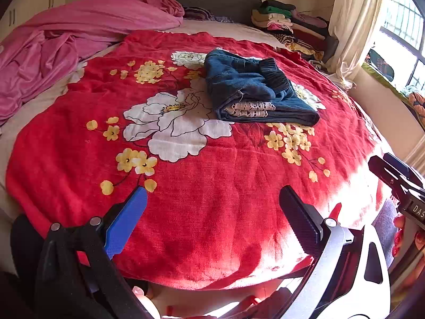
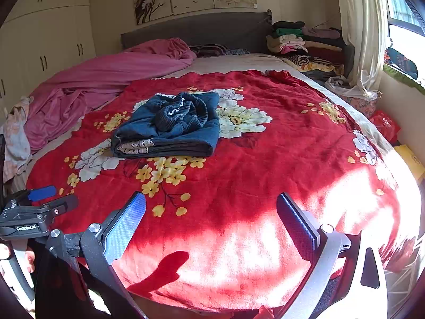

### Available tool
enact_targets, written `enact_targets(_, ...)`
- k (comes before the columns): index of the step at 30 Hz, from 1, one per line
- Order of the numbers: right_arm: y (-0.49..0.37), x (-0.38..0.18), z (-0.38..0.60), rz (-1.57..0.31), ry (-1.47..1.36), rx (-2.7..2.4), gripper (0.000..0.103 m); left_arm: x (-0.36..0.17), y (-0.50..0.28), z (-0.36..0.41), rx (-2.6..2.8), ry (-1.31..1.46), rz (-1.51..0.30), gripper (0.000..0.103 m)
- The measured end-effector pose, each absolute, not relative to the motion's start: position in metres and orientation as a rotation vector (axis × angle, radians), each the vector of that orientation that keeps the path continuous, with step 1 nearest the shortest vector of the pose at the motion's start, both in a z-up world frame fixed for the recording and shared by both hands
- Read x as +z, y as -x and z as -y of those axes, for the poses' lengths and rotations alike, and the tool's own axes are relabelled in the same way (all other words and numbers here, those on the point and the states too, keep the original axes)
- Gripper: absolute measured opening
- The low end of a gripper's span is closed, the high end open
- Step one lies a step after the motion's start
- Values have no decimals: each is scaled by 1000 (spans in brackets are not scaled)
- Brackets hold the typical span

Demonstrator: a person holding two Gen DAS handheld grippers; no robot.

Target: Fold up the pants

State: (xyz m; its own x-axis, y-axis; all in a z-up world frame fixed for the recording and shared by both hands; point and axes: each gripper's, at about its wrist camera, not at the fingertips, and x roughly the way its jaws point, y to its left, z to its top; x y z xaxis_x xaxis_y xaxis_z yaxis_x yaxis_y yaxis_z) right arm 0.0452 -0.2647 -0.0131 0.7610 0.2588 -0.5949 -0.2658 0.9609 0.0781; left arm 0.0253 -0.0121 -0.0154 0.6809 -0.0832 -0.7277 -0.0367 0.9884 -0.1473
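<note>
A red floral blanket [image 1: 212, 212] covered the bed, with a rumpled pink sheet [image 1: 66, 34] along its left side. Stacked clothes [image 2: 305, 45] sat beside the grey headboard [image 2: 196, 32], near a cream curtain [image 2: 358, 26].

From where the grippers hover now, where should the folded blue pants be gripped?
Grip the blue pants at the thick folded edge facing the grippers, near the lace trim, coming in low from the near side. That edge is stacked and raised off the red blanket.
</note>
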Motion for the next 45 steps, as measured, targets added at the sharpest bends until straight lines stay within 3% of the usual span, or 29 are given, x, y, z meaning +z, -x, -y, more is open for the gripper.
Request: enact_targets(45,-52,-25,265,-694,0,278,98,-15,-30,1,45,96,-869,93)
